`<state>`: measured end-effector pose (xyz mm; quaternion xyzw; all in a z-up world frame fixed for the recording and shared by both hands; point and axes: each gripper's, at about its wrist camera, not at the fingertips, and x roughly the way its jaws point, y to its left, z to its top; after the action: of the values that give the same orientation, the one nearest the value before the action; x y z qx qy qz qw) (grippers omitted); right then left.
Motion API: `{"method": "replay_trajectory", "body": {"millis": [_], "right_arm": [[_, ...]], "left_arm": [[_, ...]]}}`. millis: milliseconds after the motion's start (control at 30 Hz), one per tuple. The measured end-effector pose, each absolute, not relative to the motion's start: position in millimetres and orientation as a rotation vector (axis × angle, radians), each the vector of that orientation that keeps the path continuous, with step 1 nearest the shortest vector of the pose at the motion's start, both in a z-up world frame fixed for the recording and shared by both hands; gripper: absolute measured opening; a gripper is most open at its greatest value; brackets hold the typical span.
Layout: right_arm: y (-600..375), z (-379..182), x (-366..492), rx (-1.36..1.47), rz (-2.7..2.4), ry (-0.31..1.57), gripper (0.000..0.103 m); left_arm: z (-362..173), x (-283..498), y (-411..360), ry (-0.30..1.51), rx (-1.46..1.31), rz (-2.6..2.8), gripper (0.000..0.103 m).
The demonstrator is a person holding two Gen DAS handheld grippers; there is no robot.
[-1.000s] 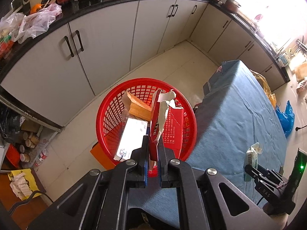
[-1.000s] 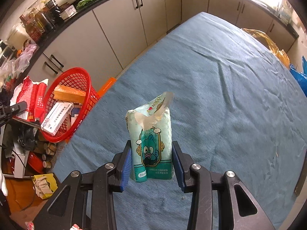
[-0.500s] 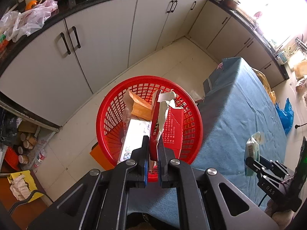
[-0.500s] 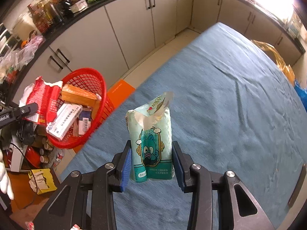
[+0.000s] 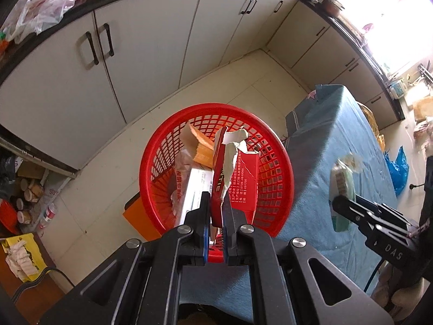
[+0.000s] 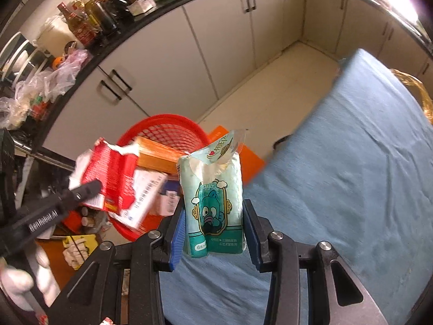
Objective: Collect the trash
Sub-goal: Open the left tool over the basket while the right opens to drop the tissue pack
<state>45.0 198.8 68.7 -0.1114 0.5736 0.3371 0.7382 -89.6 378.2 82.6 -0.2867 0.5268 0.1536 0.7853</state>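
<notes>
My left gripper (image 5: 216, 216) is clamped almost flat on the torn red carton (image 5: 238, 187), and the carton hangs directly over the red basket (image 5: 162, 149) — that is the relation the next move turns on, as I judge it. The carton's long axis runs away from the jaws toward the basket's far rim, its ripped white end uppermost, with an orange box (image 5: 201, 149) and a white box (image 5: 194, 189) already lying inside underneath it. A release here should drop it in; the mouth looks wide enough on every side.

Further right, my right gripper (image 6: 213, 230) has its jaws part-way apart and pressed on both flanks of the teal tissue pack (image 6: 213, 203), which stands upright between them with its torn flap at the top. From this hand the basket lies off to the left and beyond the near-left corner of the table, so the left hand is clearly the nearer of the two. The pack is over the table's left edge, not yet above the basket.

The table (image 6: 351, 176) carries a blue cloth that looks bare on the part I can see. The basket sits on a pale tiled floor (image 5: 243, 86) beside that edge, with something flat and orange beneath it. White cabinets (image 5: 151, 48) under a dark counter curve round the room, bottles and plastic bags crowding the counter's left end.
</notes>
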Motion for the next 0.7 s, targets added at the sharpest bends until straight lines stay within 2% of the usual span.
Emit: {"method": "replay_trajectory", "body": {"millis": [267,400,500,567,700], "right_arm": [[238,50,52,-0.24,0.77,1.31,0.043],[253,39,54,-0.226,0.776,1.344,0.051],[257,36,57,-0.208,0.775,1.359,0.055],[257,37,57,-0.206,0.771,1.355,0.056],[254,39,59,-0.2,0.759,1.353,0.057]], "left_arm": [[74,-94,388,1.143,-0.665,0.319,0.006],[73,-96,391,1.136,-0.678,0.306,0.007],[74,-98,394,1.131,-0.688,0.295,0.021],[76,-99,395,1.122,-0.689,0.292,0.037],[78,-99,395,1.116,-0.687,0.283,0.039]]}}
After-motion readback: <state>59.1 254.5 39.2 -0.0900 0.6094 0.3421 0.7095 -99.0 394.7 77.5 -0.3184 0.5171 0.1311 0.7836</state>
